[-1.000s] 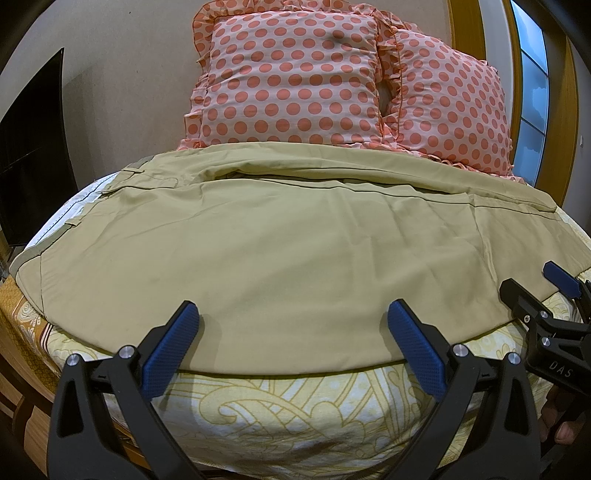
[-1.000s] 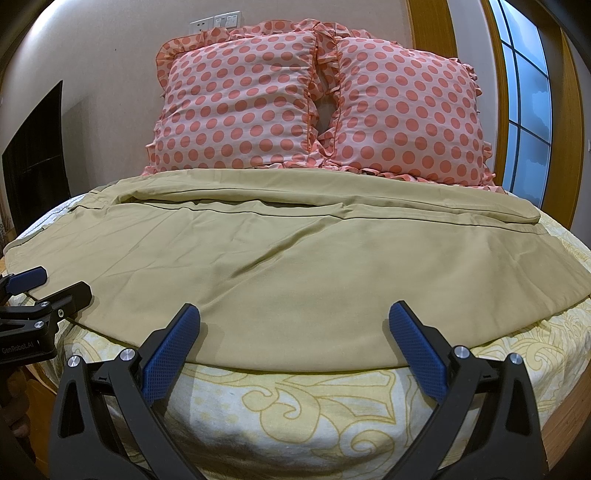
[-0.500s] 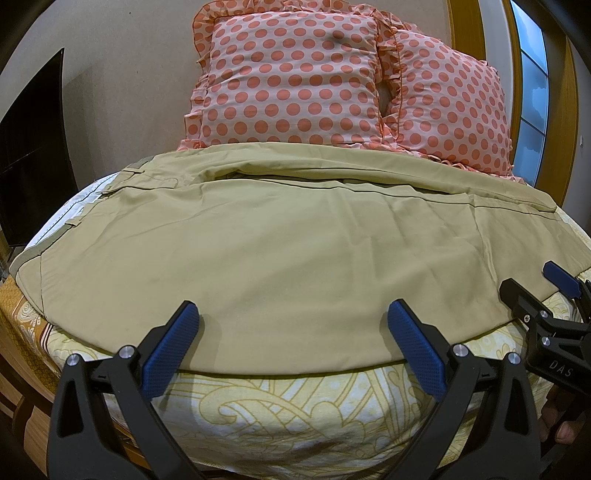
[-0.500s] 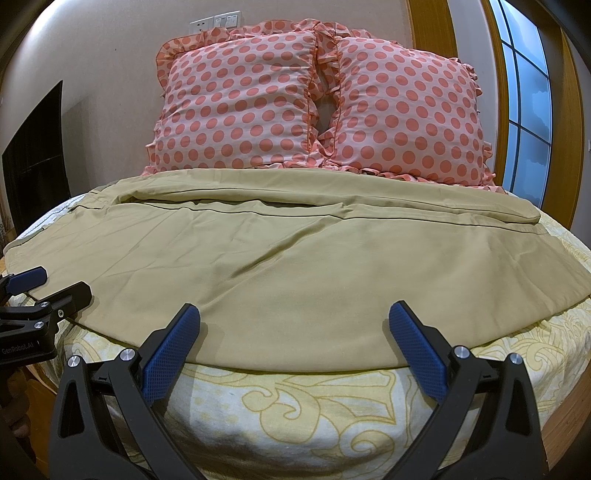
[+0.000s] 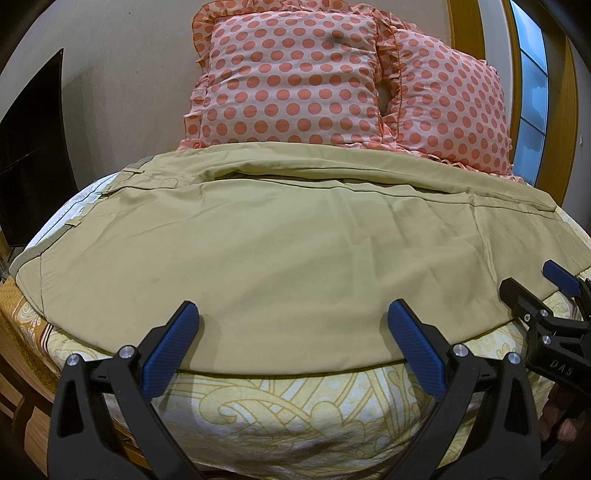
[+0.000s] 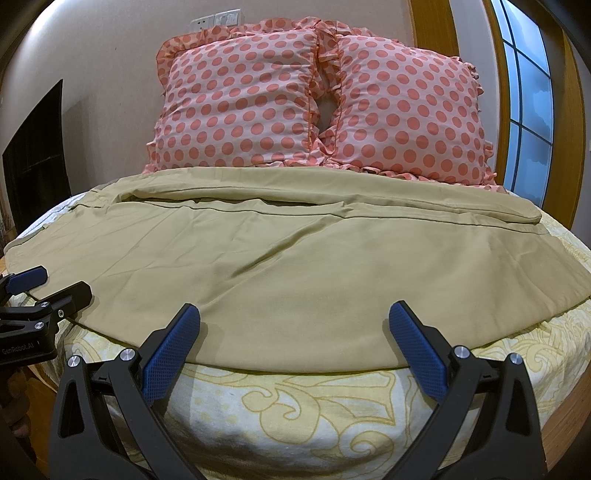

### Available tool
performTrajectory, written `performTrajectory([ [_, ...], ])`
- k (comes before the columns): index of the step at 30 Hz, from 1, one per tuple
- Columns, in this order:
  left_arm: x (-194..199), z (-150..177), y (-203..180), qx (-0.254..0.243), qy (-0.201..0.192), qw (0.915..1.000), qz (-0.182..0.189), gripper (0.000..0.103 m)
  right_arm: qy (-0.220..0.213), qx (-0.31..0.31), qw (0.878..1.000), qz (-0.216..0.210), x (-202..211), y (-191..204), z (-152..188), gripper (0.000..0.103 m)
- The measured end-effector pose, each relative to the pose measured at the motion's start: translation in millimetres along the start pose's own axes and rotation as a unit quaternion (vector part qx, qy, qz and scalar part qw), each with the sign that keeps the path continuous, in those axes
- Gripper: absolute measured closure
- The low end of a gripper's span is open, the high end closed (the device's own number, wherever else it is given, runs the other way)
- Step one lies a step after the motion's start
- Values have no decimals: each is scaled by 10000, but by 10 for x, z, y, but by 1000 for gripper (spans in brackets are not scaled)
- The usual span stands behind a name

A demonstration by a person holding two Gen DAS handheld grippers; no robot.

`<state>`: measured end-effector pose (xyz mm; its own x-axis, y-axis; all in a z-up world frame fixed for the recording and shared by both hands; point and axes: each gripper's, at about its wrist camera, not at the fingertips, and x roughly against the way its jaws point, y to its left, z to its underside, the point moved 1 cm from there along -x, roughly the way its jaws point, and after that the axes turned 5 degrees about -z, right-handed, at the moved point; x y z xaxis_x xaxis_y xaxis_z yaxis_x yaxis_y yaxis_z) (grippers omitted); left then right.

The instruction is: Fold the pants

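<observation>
Two blue-padded fingers of the left gripper (image 5: 291,332) stand wide apart, nothing between them; the khaki pants (image 5: 295,240) lie spread just ahead on the yellow bedsheet (image 5: 295,413), polka-dot pillows (image 5: 288,74) beyond. In the right wrist view, the right gripper (image 6: 293,334) likewise gapes, pants (image 6: 314,266) flat ahead.

This is a bedroom in a home. A bed (image 6: 303,406) with a yellow, leaf-patterned sheet fills the view, and two pink pillows (image 6: 240,99) with coral dots and ruffled edges lean against a plain beige wall (image 6: 110,48) carrying white wall sockets (image 6: 216,20). A wood-framed window (image 6: 528,110) stands at the right, and a dark screen (image 6: 37,147) hangs at the left.
</observation>
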<state>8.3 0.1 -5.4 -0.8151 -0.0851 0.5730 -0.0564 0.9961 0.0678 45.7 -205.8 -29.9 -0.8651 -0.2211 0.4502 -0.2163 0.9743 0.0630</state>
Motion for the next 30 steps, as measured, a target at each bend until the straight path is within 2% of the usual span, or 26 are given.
performTrajectory([
  [8, -38, -112, 42, -75, 256, 9996, 112, 2, 307, -34, 9993, -196, 2, -180, -234, 1],
  [12, -38, -367, 177, 19, 184, 9998, -79, 2, 56, -99, 9997, 234, 70, -626, -812, 1],
  [14, -38, -531, 221, 50, 77, 9997, -219, 2, 105, -368, 9982, 457, -45, -938, -1118, 1],
  [16, -61, -721, 253, 99, -36, 9993, -359, 2, 267, -920, 9932, 654, -289, -1393, -1452, 1],
  [18, -111, -912, 270, 145, -119, 9988, -456, 2, 538, -1596, 9808, 978, -632, -1891, -1711, 1],
  [19, -141, -981, 274, 159, -143, 9986, -477, 2, 721, -2022, 9697, 1169, -869, -2194, -1829, 1],
  [20, -182, -1049, 271, 170, -154, 9985, -494, 2, 858, -2358, 9589, 1322, -1060, -2433, -1902, 13],
  [21, -216, -1090, 263, 177, -154, 9985, -502, 2, 953, -2604, 9496, 1464, -1202, -2617, -1926, 29],
  [23, -321, -1188, 248, 190, -114, 9985, -505, 2, 1254, -3085, 9243, 1866, -1581, -3034, -1980, 34],
  [27, -497, -1270, 223, 118, -34, 9983, -576, 2, 1609, -3480, 8935, 2337, -2076, -3419, -1953, 40],
  [30, -601, -1274, 226, 67, 45, 9981, -616, 2, 1936, -3403, 8737, 2888, -2316, -3534, -1858, 44],
])
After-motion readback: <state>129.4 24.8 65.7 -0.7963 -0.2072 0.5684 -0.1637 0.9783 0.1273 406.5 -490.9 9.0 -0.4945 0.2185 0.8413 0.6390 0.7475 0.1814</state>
